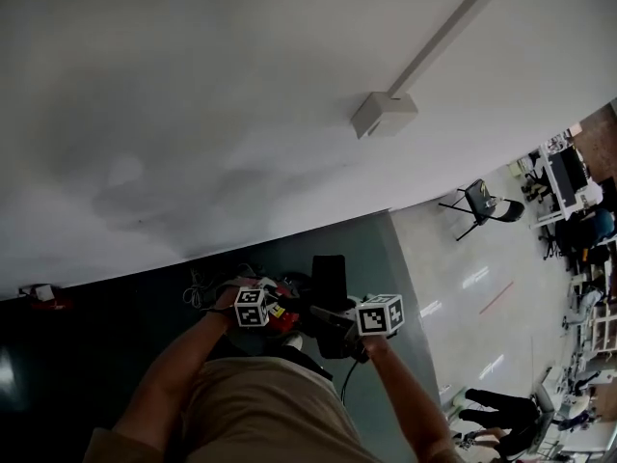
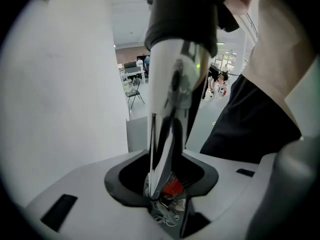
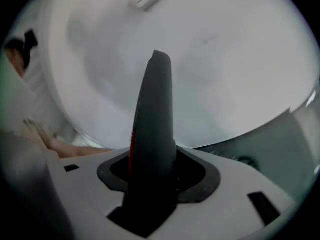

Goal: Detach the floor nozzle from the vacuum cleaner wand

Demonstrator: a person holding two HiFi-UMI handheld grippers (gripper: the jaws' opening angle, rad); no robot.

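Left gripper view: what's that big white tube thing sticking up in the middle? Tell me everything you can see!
The glossy white plastic vacuum tube rises up the picture, leaning a little right. A dark grey collar caps it, and a small green light glows on its side. It narrows downward into the left gripper, whose jaws hold it. A red piece sits at its foot.

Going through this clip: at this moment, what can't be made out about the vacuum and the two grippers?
Head view: the vacuum cleaner is a small dark mass; floor nozzle, wand and their joint cannot be told apart.
Left gripper view: the left gripper has its jaws run up to a dark collar; whether they press on it is unclear.
Right gripper view: dim; the right gripper shows its jaws as one dark shape, hiding anything held.
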